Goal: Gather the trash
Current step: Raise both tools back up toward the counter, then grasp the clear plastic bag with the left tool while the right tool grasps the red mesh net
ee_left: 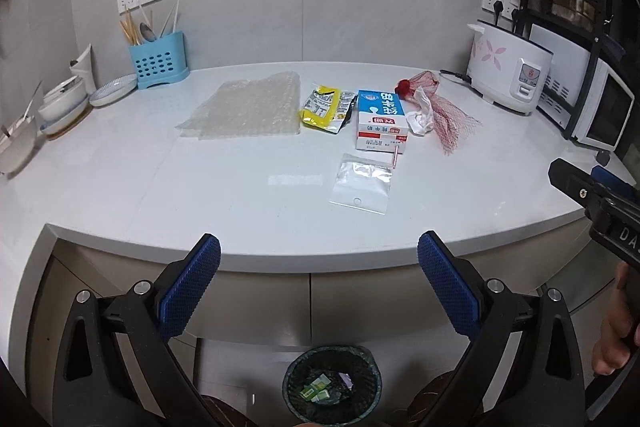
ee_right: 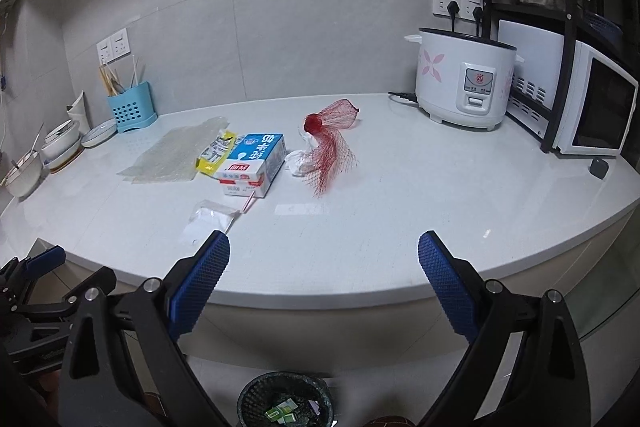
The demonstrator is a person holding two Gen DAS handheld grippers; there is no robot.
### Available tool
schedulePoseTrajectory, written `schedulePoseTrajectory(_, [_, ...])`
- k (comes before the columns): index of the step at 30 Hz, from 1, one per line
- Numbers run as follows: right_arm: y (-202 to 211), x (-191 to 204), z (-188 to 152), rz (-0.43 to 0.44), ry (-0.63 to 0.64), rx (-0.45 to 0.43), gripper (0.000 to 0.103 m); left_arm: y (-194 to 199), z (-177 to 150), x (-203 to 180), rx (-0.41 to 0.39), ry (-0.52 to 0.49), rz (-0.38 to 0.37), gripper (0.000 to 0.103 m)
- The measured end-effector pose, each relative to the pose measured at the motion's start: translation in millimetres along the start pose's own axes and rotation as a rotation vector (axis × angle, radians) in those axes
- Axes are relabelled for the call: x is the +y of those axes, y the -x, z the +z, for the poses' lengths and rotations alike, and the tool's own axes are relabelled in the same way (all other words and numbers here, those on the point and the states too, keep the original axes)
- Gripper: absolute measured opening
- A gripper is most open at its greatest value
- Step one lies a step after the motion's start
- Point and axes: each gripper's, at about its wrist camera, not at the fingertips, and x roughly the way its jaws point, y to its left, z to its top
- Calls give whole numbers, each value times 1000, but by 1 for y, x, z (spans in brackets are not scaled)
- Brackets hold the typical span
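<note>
Meanwhile, on a white kitchen counter (ee_left: 120, 187), a scatter of trash awaits collection as two handheld grippers hover at the counter's near edge, neither holding anything. At the bottom of the left wrist view, the left gripper (ee_left: 319, 283) has its blue-padded jaws spread wide; the right gripper (ee_right: 324, 287), at the bottom of its own view, is spread just as wide, apparently readied for a first pick. Across the centre of the left wrist frame lie a sheet of bubble wrap (ee_left: 248, 107), a yellow snack wrapper (ee_left: 324, 107), a blue-and-white milk carton (ee_left: 380, 119), a crumpled tissue (ee_left: 420, 119) and a red mesh net (ee_left: 444, 115), all close together. Nearest the camera is a clear zip bag (ee_left: 362, 183), just beside the carton's straw (ee_left: 395, 155). All of it sits above and well ahead of the jaws, none between them; the zip bag falls roughly between the left gripper's finger lines, while in the right wrist view it lies just above that gripper's left fingertip (ee_right: 212, 255). Below the counter, at lower centre of both frames, a dark mesh wastebasket (ee_left: 332, 355) stands on the floor with some scraps already in it, presumably set there so items can be dropped straight down from the edge. A rice cooker (ee_right: 464, 83), microwave (ee_right: 596, 107) and blue utensil holder (ee_left: 158, 61) stand back along the wall, clear of the work area. A hand (ee_left: 616, 331) shows at right edge.
</note>
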Motion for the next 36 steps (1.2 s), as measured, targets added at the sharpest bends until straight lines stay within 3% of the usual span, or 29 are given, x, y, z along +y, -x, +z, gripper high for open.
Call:
schedulePoseTrajectory(22, [-115, -7, 83, -59, 46, 61, 91, -132, 52, -30, 128, -55, 23, 97])
schedulePoseTrajectory(36, [-202, -10, 122, -55, 5, 181, 91, -175, 58, -40, 171, -58, 13, 94])
